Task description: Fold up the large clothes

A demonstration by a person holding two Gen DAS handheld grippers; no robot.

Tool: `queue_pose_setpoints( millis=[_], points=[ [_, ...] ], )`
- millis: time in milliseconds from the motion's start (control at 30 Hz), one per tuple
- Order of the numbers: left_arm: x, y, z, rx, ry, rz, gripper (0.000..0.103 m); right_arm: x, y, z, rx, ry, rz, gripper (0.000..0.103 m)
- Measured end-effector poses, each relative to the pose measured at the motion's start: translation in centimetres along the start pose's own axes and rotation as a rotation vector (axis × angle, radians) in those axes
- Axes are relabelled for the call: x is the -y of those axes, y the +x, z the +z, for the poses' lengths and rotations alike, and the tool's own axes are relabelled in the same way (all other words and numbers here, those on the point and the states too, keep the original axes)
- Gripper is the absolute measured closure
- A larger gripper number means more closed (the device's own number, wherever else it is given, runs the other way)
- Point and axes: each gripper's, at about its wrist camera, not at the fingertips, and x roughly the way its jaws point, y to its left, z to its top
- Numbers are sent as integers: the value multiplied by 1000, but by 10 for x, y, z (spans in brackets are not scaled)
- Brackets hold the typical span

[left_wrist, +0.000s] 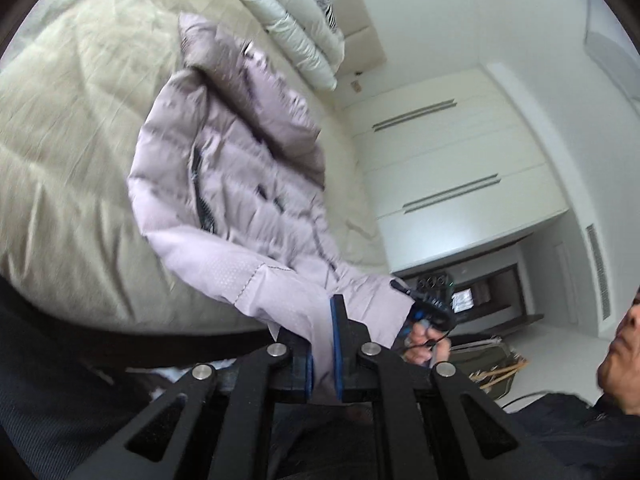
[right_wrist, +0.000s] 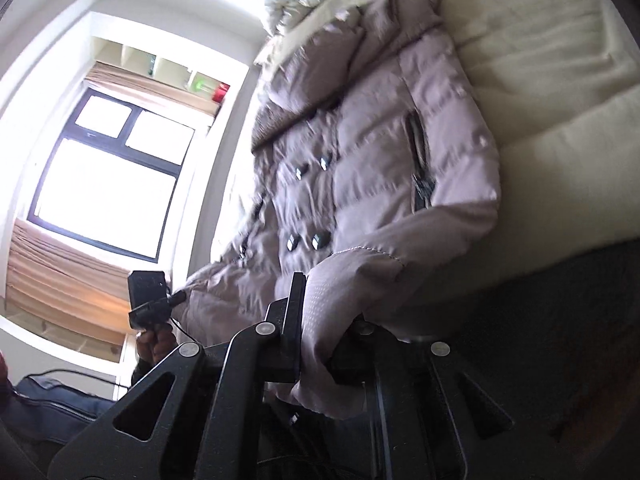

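A pale lilac puffer coat [left_wrist: 240,168] lies stretched over the cream bed [left_wrist: 72,152], collar toward the pillows, front up with dark buttons and a zip pocket. It also shows in the right wrist view [right_wrist: 380,152]. My left gripper [left_wrist: 322,340] is shut on the coat's lower hem corner, fabric pinched between its blue pads. My right gripper [right_wrist: 320,320] is shut on the other lower corner of the coat, and the fabric covers its right finger. Each view shows the other gripper and the hand that holds it at the coat's hem.
Silvery pillows [left_wrist: 296,28] are stacked at the head of the bed. A white wardrobe [left_wrist: 452,156] stands beyond the bed on one side, a bright window [right_wrist: 108,176] with curtains on the other. The dark bed edge [right_wrist: 540,312] is near my grippers. A person's face [left_wrist: 624,344] is close by.
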Motion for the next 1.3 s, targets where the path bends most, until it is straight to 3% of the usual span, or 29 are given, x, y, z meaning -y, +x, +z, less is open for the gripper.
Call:
queue_pose_setpoints(
  millis=[100,233,367,567,733,933,1100,1300],
  points=[
    [10,-4,37,130,-35,-98,95,-21,-6,42,105,-13,50,95],
    [13,-5,89,247,-74,-165,94,-35,-18,102,243,-22,78,95],
    [10,5,142,320,-87,-164,94,-33,-14,165,330,-5,48,95],
    [3,44,224,365,-99,-146,94,-22,17,256,381,12,-6,95],
    [-24,81,288,383,-148,-107,94,9,59,329,392,78,-50,95],
    [-76,119,342,378,-212,-18,94,63,139,396,352,137,-151,95],
    [-140,142,361,364,-323,75,92,111,206,422,300,189,-190,94],
    [-179,161,362,331,-388,85,85,143,253,430,259,178,-214,92]
  ],
)
